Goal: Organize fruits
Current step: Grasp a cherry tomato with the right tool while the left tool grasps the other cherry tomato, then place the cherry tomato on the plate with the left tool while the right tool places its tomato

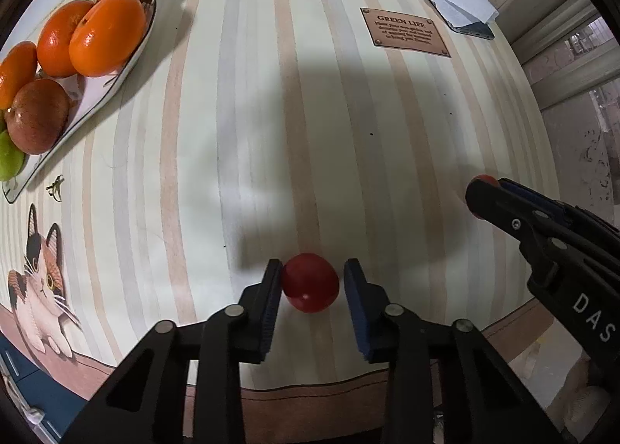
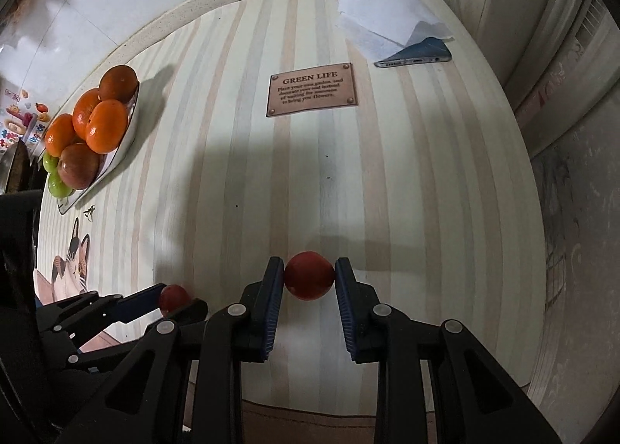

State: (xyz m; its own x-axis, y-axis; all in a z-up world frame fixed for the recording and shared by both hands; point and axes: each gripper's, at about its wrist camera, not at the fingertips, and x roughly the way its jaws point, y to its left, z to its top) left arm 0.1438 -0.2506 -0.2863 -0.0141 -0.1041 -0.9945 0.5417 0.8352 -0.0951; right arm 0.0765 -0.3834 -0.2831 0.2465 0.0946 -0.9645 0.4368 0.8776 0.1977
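A small red fruit [image 1: 310,283] lies between the fingers of my left gripper [image 1: 312,285]; the left pad touches it, the right pad stands a little off, so the gripper is open around it. My right gripper [image 2: 310,277] is shut on a second small red fruit [image 2: 309,275], both pads pressing its sides. In the left wrist view the right gripper [image 1: 484,192] shows at the right with its fruit [image 1: 484,179] peeking out. In the right wrist view the left gripper [image 2: 176,300] shows at lower left with its fruit [image 2: 174,297]. A white fruit plate [image 1: 128,56] holds oranges [image 1: 108,35], an apple [image 1: 37,116] and green fruit.
The plate [image 2: 130,130] stands at the far left of the striped table mat. A brown "GREEN LIFE" plaque print [image 2: 312,89] lies mid-table. A phone [image 2: 420,54] under a white tissue [image 2: 372,11] lies at the far right. A cat picture [image 1: 38,281] marks the near left corner.
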